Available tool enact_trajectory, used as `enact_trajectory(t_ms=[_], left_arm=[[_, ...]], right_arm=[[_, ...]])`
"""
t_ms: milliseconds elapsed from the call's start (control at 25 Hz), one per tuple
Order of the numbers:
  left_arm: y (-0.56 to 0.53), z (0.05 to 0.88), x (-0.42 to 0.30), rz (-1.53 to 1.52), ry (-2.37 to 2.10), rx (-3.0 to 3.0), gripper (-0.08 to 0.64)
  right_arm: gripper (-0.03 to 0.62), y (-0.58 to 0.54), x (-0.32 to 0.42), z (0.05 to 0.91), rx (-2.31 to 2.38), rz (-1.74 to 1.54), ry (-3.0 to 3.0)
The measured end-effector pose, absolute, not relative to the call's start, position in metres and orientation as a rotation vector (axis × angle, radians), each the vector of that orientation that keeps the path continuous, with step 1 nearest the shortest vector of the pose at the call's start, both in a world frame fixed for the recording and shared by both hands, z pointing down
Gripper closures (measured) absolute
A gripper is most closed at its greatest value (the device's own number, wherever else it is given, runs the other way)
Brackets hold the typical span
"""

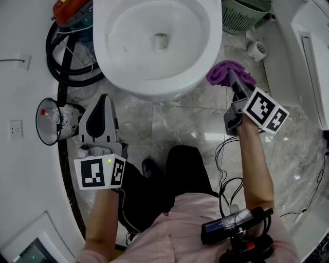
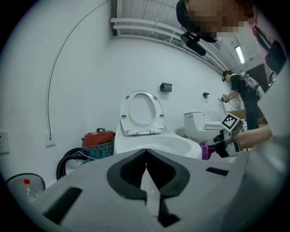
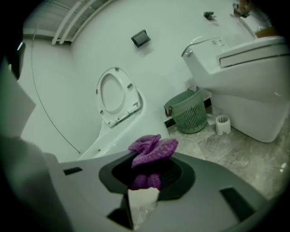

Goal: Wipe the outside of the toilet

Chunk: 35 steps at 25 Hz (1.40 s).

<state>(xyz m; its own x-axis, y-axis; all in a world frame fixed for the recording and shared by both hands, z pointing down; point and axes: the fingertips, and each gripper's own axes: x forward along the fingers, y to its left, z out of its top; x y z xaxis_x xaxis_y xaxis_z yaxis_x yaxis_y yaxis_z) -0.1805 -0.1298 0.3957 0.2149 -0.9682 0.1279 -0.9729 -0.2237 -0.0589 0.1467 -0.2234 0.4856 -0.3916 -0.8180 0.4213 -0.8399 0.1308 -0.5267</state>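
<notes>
The white toilet stands at the top middle of the head view, its bowl open and its seat lid raised against the wall. My right gripper is shut on a purple cloth, which hangs just off the bowl's right front side. The cloth bunches out past the jaws, close to the toilet's outer wall. My left gripper is shut and holds nothing, low at the bowl's left front. The bowl rim lies right ahead of it.
A red vacuum with a black hose sits left of the toilet. A round wire holder with a bottle stands by the left gripper. A green basket, a small white cup and a second toilet are at the right.
</notes>
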Motion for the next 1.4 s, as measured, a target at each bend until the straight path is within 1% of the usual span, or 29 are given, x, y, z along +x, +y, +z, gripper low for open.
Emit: enact_trajectory(t_ms=[200,480,800,1160,1400], left_arm=[[-0.124,0.392,-0.182,0.175,-1.954,2.419,0.551],[-0.117,0.377,-0.183,0.138,-1.975,2.432,0.551],[-0.105,0.368,-0.202,0.104,-2.027,2.405,0.551],[-0.091,0.365,-0.239,0.082,-2.096,2.353,0.551],[-0.084,0.369,-0.262,0.073,-2.116,2.32,0.551]], right_arm=[[0.485,-0.21,0.158,0.449,1.778,0.975,-2.414],[0.483,-0.186,0.131,0.408,1.69,0.944,-2.555],[0.482,-0.151,0.048,0.396,1.405,0.981,-2.687],[0.48,-0.112,-0.043,0.418,1.193,1.088,-2.734],[0.48,-0.091,-0.112,0.458,1.051,1.231,-2.697]])
